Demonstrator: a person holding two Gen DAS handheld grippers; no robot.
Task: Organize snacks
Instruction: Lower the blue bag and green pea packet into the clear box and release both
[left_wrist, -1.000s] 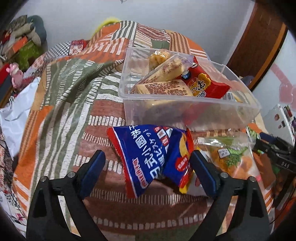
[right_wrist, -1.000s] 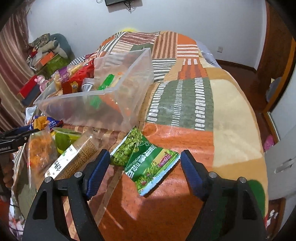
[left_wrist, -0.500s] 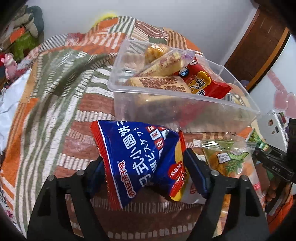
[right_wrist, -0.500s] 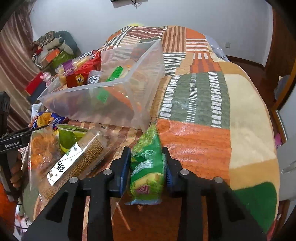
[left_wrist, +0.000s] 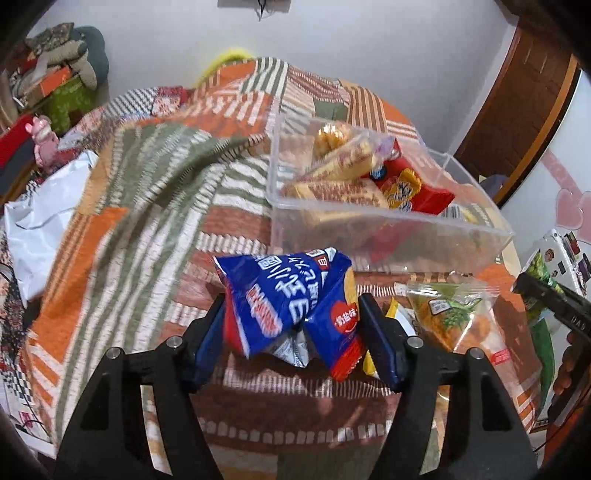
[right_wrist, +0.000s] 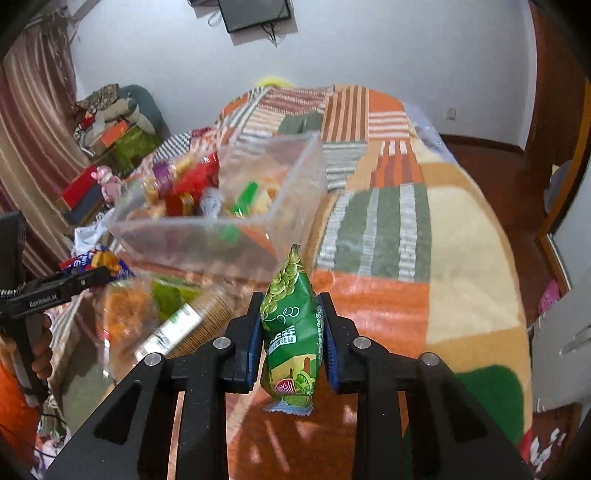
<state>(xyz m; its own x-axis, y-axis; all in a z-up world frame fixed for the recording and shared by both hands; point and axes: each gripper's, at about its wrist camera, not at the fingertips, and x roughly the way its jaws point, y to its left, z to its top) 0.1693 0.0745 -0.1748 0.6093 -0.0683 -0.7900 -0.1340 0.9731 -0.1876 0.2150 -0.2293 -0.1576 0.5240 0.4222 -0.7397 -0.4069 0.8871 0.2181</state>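
My left gripper (left_wrist: 293, 334) is shut on a blue snack bag (left_wrist: 291, 302) and holds it above the patchwork blanket, just in front of the clear plastic bin (left_wrist: 388, 236). The bin holds several snack packs, among them a red one (left_wrist: 410, 184). My right gripper (right_wrist: 291, 332) is shut on a green pea snack bag (right_wrist: 291, 321) and holds it upright above the blanket, near the bin's corner (right_wrist: 295, 206). The left gripper also shows in the right wrist view (right_wrist: 74, 284).
A clear bag of orange snacks (left_wrist: 458, 317) lies right of the blue bag. A cracker pack with a white label (right_wrist: 184, 328) lies on the blanket below the bin. Cluttered boxes (right_wrist: 122, 140) stand at the far left. The blanket's right side (right_wrist: 461, 258) drops to the wooden floor.
Both grippers closed on their bags and lifted them off the blanket: the left on the blue bag, the right on the green bag, now upright. Both cameras rose.
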